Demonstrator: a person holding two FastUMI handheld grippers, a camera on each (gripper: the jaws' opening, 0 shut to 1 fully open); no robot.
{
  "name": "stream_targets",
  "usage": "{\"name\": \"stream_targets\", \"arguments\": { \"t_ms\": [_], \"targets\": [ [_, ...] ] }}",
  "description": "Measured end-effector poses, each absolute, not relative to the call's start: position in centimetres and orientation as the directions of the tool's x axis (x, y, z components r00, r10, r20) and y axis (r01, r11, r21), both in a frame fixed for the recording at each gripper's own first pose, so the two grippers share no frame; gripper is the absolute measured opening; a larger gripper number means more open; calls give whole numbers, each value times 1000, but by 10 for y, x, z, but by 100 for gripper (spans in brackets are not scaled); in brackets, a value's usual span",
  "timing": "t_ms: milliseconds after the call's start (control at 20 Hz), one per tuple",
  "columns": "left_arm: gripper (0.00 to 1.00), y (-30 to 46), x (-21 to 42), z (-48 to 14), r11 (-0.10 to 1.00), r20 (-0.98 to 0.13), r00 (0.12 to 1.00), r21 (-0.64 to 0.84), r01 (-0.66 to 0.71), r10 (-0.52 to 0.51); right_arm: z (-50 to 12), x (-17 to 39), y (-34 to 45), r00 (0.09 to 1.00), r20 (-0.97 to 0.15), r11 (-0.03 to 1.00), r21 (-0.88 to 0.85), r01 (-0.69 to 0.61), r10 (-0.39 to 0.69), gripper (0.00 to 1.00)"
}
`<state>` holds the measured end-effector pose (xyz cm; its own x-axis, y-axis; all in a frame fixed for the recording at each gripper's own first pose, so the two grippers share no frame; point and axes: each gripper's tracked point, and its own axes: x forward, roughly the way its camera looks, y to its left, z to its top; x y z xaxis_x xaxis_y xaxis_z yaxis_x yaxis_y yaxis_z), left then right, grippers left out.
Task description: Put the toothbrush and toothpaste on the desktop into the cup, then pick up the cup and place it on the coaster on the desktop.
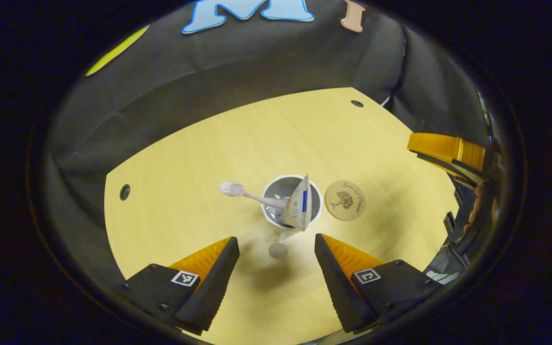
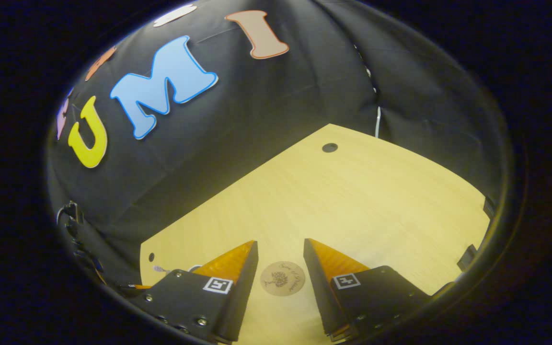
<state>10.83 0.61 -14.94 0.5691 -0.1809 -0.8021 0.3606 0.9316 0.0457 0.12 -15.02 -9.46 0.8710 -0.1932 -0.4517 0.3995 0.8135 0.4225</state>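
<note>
Left claw (image 1: 277, 249) hangs above the bench (image 1: 199, 158), fingers spread wide, gripping nothing. Just beyond it stands the cup (image 1: 276, 191), toothbrush (image 1: 245, 191) and toothpaste (image 1: 300, 203) leaning inside. The coaster (image 1: 345, 200) lies bare just right of the cup. Right claw (image 2: 281, 258) is parted too, empty, the coaster (image 2: 282, 278) between its fingers.

The coaster (image 1: 345, 200) bears a tree emblem with a line of script curving beside it, too small to read; it shows the same way in the right gripper view (image 2: 282, 278). The toothpaste (image 1: 300, 204) in the cup (image 1: 270, 191) carries a blue patch and print that stays illegible. Square black-and-white code markers sit on the fingers of both grippers.
</note>
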Motion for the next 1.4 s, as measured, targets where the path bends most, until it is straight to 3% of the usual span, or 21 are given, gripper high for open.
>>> {"name": "stream_targets", "arguments": {
  "t_ms": [550, 750, 900, 950, 1150, 1400],
  "targets": [
    [100, 20, 89, -159, 902, -924, 369, 75, 425, -97, -122, -44, -217, 799, -518, 707, 439, 554, -304, 61],
    [86, 15, 87, -166, 905, -932, 345, 49, 423, -110, -134, -51, -229, 777, -544, 690, 431, 582, -316, 61],
    [68, 12, 87, -169, 907, -932, 344, 45, 419, -113, -139, -49, -231, 772, -555, 686, 432, 586, -310, 61],
    [57, 13, 89, -167, 911, -927, 359, 51, 409, -109, -140, -50, -231, 771, -557, 687, 430, 585, -308, 61],
    [34, 9, 88, -170, 920, -922, 369, 41, 391, -116, -144, -51, -230, 769, -564, 696, 422, 581, -300, 61],
    [34, 5, 87, -170, 921, -919, 372, 28, 389, -129, -146, -57, -235, 763, -571, 686, 425, 591, -303, 61]
  ]
}}
